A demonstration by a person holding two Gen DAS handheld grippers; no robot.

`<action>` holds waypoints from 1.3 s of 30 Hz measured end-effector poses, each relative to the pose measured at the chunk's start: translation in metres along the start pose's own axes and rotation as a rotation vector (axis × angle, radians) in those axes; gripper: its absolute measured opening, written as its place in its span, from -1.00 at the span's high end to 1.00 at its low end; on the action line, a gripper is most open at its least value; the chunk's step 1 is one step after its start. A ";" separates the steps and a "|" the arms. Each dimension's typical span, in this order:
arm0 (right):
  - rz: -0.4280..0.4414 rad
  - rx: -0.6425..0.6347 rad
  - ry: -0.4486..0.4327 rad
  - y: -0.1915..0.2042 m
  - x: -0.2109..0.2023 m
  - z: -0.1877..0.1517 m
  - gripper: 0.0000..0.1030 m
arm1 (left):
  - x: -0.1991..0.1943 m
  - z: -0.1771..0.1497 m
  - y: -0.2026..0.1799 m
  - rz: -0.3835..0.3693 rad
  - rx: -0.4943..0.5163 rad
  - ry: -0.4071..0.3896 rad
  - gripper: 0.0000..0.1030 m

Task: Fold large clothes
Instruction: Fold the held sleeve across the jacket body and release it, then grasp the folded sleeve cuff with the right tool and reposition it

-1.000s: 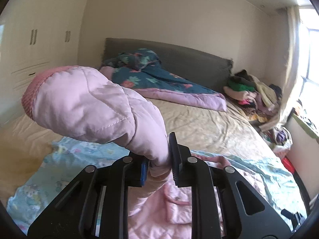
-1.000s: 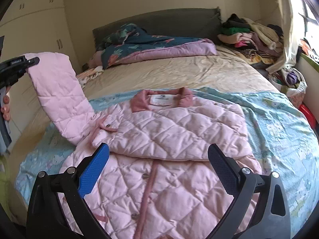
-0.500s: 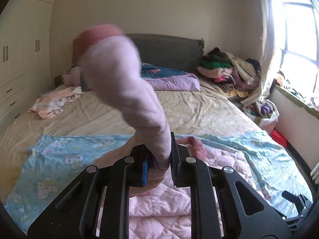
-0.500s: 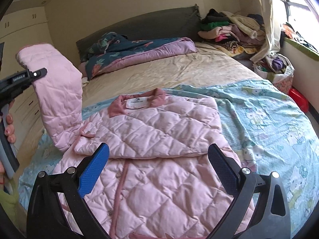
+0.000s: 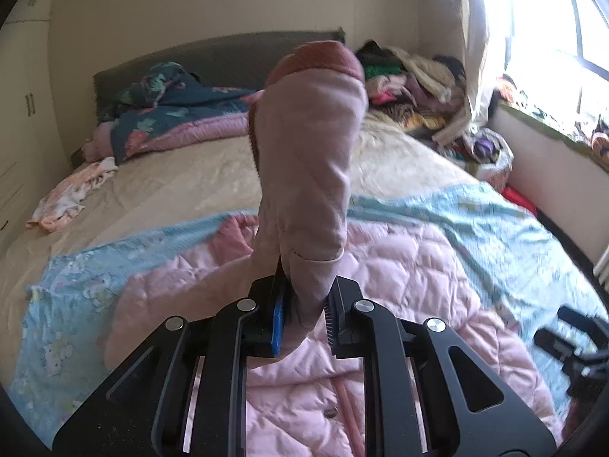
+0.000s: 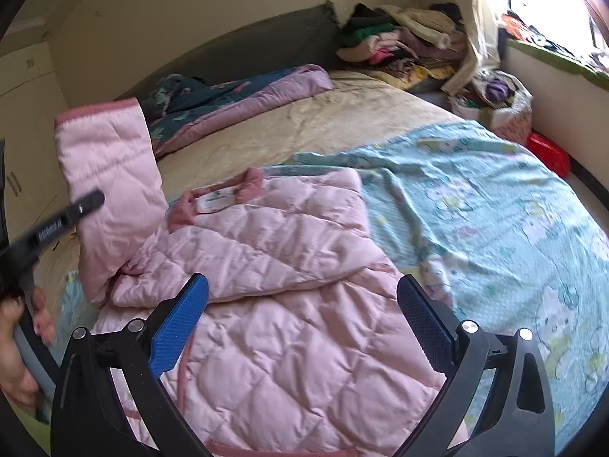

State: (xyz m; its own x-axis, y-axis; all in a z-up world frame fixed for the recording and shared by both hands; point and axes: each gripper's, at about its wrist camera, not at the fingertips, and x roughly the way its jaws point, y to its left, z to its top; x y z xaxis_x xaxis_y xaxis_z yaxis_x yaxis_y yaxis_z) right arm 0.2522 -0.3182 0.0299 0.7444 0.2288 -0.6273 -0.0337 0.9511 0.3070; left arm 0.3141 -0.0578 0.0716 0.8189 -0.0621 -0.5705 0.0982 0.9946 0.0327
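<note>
A pink quilted jacket (image 6: 289,342) lies front-up on the bed, its dark pink collar (image 6: 217,198) towards the headboard. One sleeve (image 6: 266,255) lies folded across the chest. My left gripper (image 5: 304,316) is shut on the other sleeve (image 5: 308,175), which stands up above the jacket (image 5: 411,266) with its dark pink cuff (image 5: 323,57) on top. In the right wrist view that raised sleeve (image 6: 110,175) hangs at the left, beside the left gripper's fingers (image 6: 64,221) and a hand (image 6: 23,342). My right gripper (image 6: 304,316) hovers open over the jacket's lower front, with nothing in it.
A light blue cartoon sheet (image 6: 475,209) lies under the jacket on the beige bed (image 6: 323,122). A dark floral quilt (image 6: 236,91) sits by the headboard, a clothes pile (image 6: 399,42) at the far right corner. A red object (image 6: 548,152) is on the floor, a small garment (image 5: 72,194) on the bed's left.
The left gripper has carried the sleeve rightwards and lower, from the bed's left side to above the jacket's body. The right gripper has stayed open while shifting and rolling over the jacket.
</note>
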 end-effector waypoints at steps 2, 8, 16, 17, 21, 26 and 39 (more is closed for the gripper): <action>-0.011 0.020 0.006 -0.008 0.001 -0.002 -0.91 | 0.008 -0.008 -0.010 0.001 0.027 0.019 0.81; -0.043 0.082 0.006 -0.032 0.002 -0.005 -0.91 | 0.033 -0.031 -0.031 0.004 0.089 0.086 0.81; -0.061 0.123 0.020 -0.048 0.006 -0.008 -0.91 | 0.055 -0.056 -0.050 -0.051 0.140 0.176 0.17; -0.058 0.126 0.022 -0.048 0.006 -0.007 -0.91 | 0.057 -0.061 -0.053 -0.057 0.155 0.193 -0.19; -0.052 0.140 0.035 -0.049 0.011 -0.008 -0.91 | 0.061 -0.079 -0.062 -0.084 0.203 0.275 -0.46; -0.007 0.139 0.075 -0.039 0.028 -0.011 -0.91 | 0.047 -0.095 -0.049 -0.173 0.169 0.316 -0.76; 0.184 0.224 0.261 0.029 0.110 -0.024 -0.61 | 0.012 -0.059 0.096 -0.028 -0.086 0.220 -0.82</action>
State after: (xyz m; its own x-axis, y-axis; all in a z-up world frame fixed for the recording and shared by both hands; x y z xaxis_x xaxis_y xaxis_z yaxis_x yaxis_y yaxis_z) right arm 0.3173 -0.2605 -0.0474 0.5439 0.4642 -0.6991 0.0167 0.8269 0.5621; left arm 0.3000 0.0418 0.0190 0.6726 -0.0792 -0.7358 0.0629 0.9968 -0.0498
